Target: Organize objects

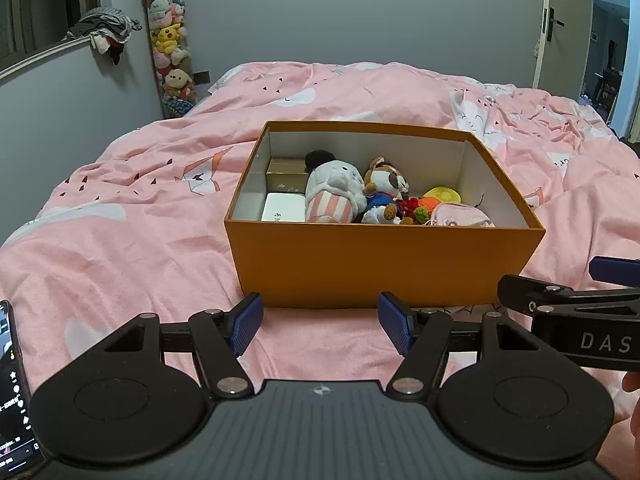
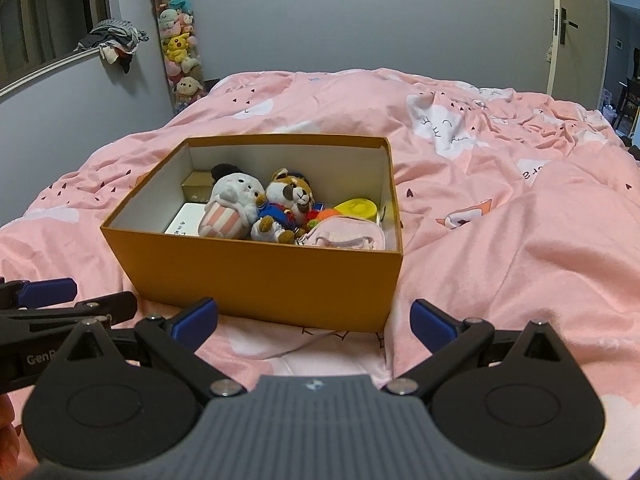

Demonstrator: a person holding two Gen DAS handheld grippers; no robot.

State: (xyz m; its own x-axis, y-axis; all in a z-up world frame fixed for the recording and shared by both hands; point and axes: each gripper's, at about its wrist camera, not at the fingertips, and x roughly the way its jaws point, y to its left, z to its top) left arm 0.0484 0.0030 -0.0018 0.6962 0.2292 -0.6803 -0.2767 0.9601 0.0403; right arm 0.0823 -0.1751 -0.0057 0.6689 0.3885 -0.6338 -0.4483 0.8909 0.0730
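Starting at the far left of the left wrist view, a phone (image 1: 12, 396) with a lit screen shows at the lower left edge, and in the upper left a bundle of clothes (image 1: 105, 29) lies on a window ledge beside a tall clear tube of plush toys (image 1: 171, 46) standing against the grey wall. Across the middle of both views spreads a bed with a pink patterned duvet (image 1: 132, 216), and on it sits an open orange cardboard box (image 1: 372, 268), just beyond the tips of both grippers and touched by neither. Inside the box, from left to right, are a gold box (image 1: 286, 174) at the back with a white box (image 1: 282, 208) in front of it, a grey plush in a pink-striped cup (image 1: 334, 192), a brown and white plush dog in blue clothes (image 1: 386, 192), small red, orange and green knitted pieces (image 1: 420, 208), a yellow round item (image 1: 442, 193) and a pink pouch (image 1: 460, 216) at the near right corner. The left gripper (image 1: 320, 326) fills the lower centre of its own view, blue-padded fingers spread wide with nothing between them. The right gripper (image 2: 314, 322), low in the centre of its view, likewise has its fingers spread apart and empty; it also juts in at the right edge of the left wrist view. At the far right of both views a door (image 2: 576, 32) stands open.
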